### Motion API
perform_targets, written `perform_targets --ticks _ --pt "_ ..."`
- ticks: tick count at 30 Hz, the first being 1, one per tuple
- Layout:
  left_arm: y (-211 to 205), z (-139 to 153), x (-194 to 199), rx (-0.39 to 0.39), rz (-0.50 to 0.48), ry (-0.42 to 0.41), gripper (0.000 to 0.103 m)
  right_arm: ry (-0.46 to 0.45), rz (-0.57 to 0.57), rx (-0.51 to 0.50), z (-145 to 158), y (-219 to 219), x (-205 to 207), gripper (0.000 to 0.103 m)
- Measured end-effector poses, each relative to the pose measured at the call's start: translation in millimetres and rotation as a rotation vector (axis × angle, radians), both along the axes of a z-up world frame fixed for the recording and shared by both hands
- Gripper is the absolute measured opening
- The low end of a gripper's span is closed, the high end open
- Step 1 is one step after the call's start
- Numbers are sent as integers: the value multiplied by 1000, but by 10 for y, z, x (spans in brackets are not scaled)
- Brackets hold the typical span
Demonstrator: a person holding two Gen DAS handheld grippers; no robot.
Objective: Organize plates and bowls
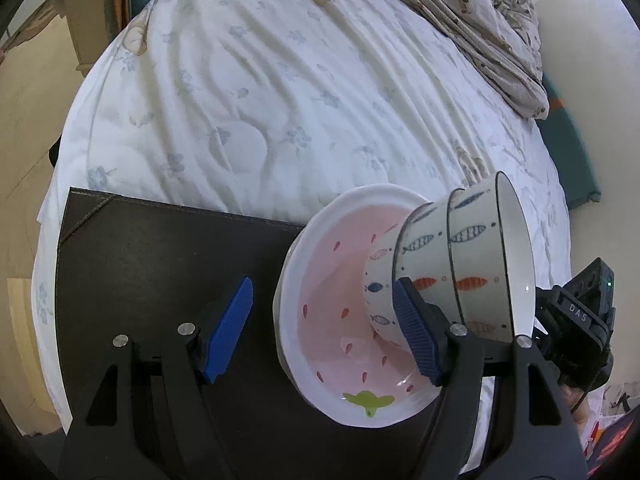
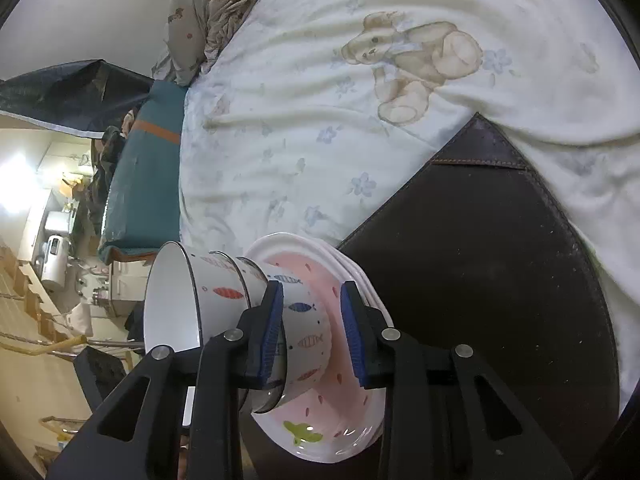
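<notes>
A stack of pink strawberry-pattern plates rests on a dark leather mat on the bed, with three nested white fish-pattern bowls on top. My left gripper is open; its two blue fingers straddle the plates' rim. In the right wrist view the same plates and bowls fill the lower middle. My right gripper is open, its blue fingers on either side of the lowest bowl and the plate rim, with a gap showing at the right pad.
The mat lies on a wrinkled white bedsheet with a teddy bear print. A crumpled patterned blanket lies at the far side. A teal mattress edge borders the bed. The right gripper's body shows beside the bowls.
</notes>
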State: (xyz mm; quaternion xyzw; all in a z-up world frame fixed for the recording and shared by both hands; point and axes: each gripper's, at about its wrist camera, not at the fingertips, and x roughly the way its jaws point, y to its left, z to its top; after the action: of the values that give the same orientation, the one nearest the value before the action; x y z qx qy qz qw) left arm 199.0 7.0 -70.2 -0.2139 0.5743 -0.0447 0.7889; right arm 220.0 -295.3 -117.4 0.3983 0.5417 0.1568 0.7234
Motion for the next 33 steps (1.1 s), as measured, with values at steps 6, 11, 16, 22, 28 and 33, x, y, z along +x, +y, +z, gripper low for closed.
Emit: perform_targets --ticks 6,11,16,22,28,33 --pt "125 -19 -6 26 41 11 69 10 18 23 -18 64 -19 33" --pt "184 56 -38 67 41 -17 69 2 53 7 11 157 -14 33" --pt "159 261 -197 184 15 -53 69 -64 57 -125 213 113 -93 34" --pt "127 640 -546 257 -26 -131 69 -203 90 -308 720 179 -451 75" --pt "13 976 -1108 253 -82 -231 71 -355 144 -449 1219 326 -990 97" --pt "2 1188 -1500 226 -108 -290 79 -402 85 -471 1496 328 -1465 103"
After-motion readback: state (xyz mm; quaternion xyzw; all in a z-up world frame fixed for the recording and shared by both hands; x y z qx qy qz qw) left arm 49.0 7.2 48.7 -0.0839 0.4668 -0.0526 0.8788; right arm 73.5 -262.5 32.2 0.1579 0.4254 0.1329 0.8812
